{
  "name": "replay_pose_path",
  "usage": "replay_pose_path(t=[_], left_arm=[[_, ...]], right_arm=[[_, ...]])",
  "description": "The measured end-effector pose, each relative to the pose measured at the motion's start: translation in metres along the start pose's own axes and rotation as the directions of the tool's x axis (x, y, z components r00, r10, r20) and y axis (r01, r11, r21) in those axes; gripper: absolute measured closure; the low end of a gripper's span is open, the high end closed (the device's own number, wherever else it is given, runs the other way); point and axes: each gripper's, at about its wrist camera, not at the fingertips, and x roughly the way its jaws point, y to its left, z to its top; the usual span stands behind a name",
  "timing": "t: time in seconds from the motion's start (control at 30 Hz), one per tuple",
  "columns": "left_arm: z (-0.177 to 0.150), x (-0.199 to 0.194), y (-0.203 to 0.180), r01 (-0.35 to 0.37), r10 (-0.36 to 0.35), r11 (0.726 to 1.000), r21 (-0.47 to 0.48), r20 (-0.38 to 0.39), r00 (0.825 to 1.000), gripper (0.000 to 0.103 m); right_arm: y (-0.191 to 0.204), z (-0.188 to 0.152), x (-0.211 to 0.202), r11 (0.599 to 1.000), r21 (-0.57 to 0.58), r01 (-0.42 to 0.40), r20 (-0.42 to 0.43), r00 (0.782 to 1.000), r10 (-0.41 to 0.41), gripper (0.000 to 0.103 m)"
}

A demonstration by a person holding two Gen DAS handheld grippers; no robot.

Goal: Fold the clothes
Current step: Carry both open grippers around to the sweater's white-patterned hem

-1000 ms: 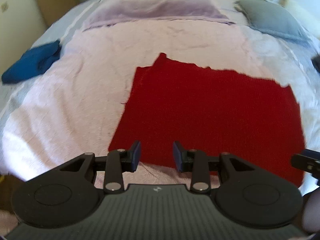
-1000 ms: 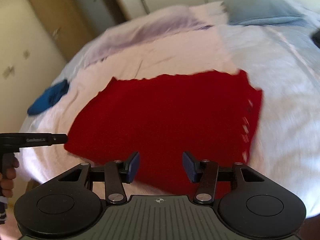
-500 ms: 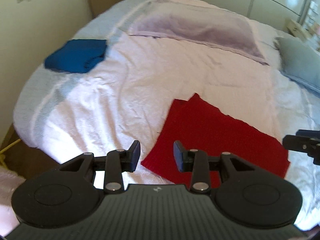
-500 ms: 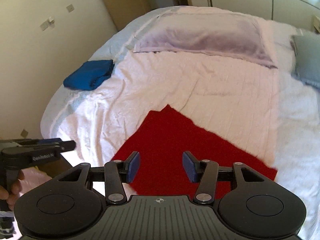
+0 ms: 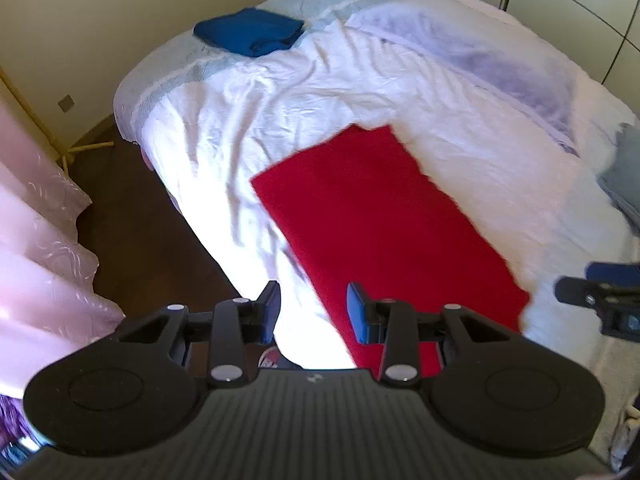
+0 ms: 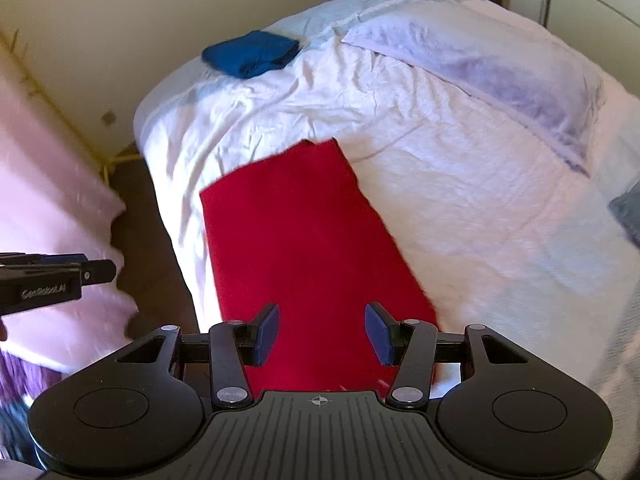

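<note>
Red cloth [image 6: 304,248] lies below both empty, spread grippers [image 5: 314,310] [image 6: 322,330].

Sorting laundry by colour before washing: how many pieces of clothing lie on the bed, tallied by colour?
Red: 1, the flat red garment near the bed's edge
Blue: 1, the folded blue garment at the far corner
Total: 2
Both the left gripper and right gripper are open and hold nothing.
</note>
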Motion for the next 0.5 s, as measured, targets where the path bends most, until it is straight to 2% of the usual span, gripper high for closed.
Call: replay_pose_path(t=[0.2, 0.5], left_arm=[[-0.039, -0.047, -0.044, -0.050, 0.052, 0.997, -0.063, 0.037, 0.998, 0.070], [-0.070, -0.057, -0.069, -0.079, 0.083, 0.984, -0.158, 0.024, 0.996, 0.070]], right_arm=[[-0.019, -0.027, -0.025, 0.997, -0.067, -0.047, -0.020, 0.999, 0.046, 0.052], [-0.038, -0.049, -0.035, 0.983, -0.172, -0.069, -0.061, 0.996, 0.059, 0.052]])
